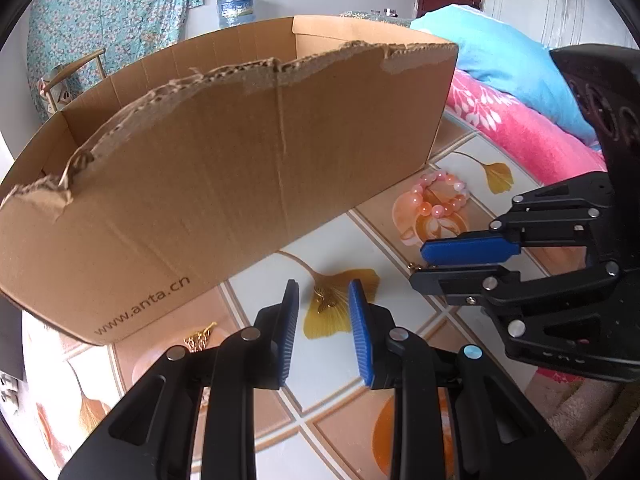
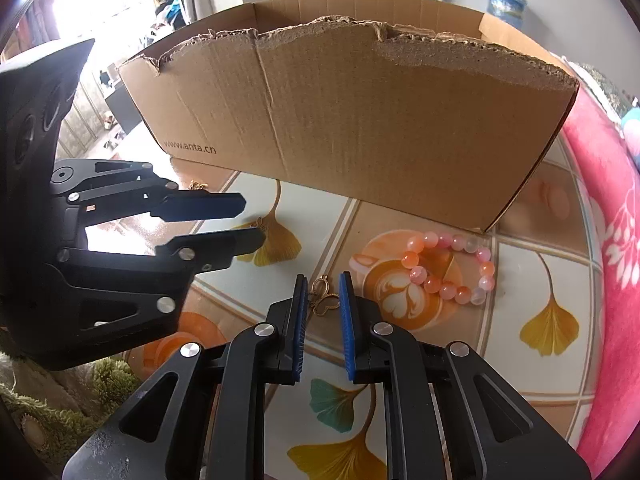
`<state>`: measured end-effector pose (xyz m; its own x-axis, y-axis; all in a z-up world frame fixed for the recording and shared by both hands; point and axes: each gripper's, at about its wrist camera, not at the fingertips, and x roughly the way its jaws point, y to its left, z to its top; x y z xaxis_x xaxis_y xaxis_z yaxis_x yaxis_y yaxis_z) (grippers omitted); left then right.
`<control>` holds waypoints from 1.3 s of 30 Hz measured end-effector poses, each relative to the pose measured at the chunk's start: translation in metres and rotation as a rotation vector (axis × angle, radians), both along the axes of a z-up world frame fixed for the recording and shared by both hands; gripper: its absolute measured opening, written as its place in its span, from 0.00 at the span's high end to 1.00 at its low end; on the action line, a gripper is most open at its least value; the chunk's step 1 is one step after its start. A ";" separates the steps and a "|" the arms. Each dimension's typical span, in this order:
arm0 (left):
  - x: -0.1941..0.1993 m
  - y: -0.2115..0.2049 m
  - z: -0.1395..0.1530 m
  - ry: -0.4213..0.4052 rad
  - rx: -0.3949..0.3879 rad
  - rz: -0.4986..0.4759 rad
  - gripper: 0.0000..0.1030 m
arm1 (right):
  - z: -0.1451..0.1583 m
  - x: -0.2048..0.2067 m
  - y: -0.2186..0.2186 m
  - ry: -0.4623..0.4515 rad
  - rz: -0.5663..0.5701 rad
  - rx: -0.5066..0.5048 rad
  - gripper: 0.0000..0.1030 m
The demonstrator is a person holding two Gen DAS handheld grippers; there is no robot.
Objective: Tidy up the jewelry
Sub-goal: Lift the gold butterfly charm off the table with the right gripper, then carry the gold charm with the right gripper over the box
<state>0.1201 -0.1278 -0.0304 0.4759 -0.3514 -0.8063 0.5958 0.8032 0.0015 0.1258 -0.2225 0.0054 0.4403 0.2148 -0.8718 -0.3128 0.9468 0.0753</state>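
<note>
The cardboard box (image 2: 360,120) is matt brown corrugated paper with a rough torn rim. The bead bracelet (image 2: 452,268) looks glossy and translucent. The tablecloth (image 2: 520,360) is smooth and shiny. The butterfly pendant (image 2: 323,300) is thin gold-coloured metal.

You have one cardboard box (image 2: 360,120), one pink bead bracelet (image 2: 452,268), two grippers, and perhaps three small gold pieces (image 2: 324,300), though the farthest is barely visible.

Left gripper (image 1: 323,300) fingers apart over gold pendant (image 1: 326,300); cardboard box (image 1: 240,168) behind.
</note>
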 end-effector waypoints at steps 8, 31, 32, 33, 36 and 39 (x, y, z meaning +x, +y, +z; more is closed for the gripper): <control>0.002 0.001 0.000 0.013 0.017 0.001 0.88 | 0.000 0.001 -0.004 0.001 -0.003 0.014 0.87; 0.001 0.001 0.010 -0.011 -0.001 0.001 0.94 | 0.005 -0.004 -0.007 -0.011 -0.011 0.025 0.87; 0.001 0.002 0.011 -0.013 -0.003 0.001 0.94 | 0.007 -0.004 -0.007 -0.015 -0.010 0.025 0.87; 0.000 0.004 0.013 -0.015 -0.002 0.001 0.94 | 0.009 -0.005 -0.008 -0.018 -0.011 0.026 0.87; -0.003 0.008 0.020 -0.023 -0.004 0.004 0.94 | 0.014 -0.009 -0.008 -0.026 -0.011 0.030 0.87; -0.008 0.013 0.039 -0.046 -0.027 -0.006 0.94 | 0.030 -0.013 -0.010 -0.048 -0.007 0.059 0.87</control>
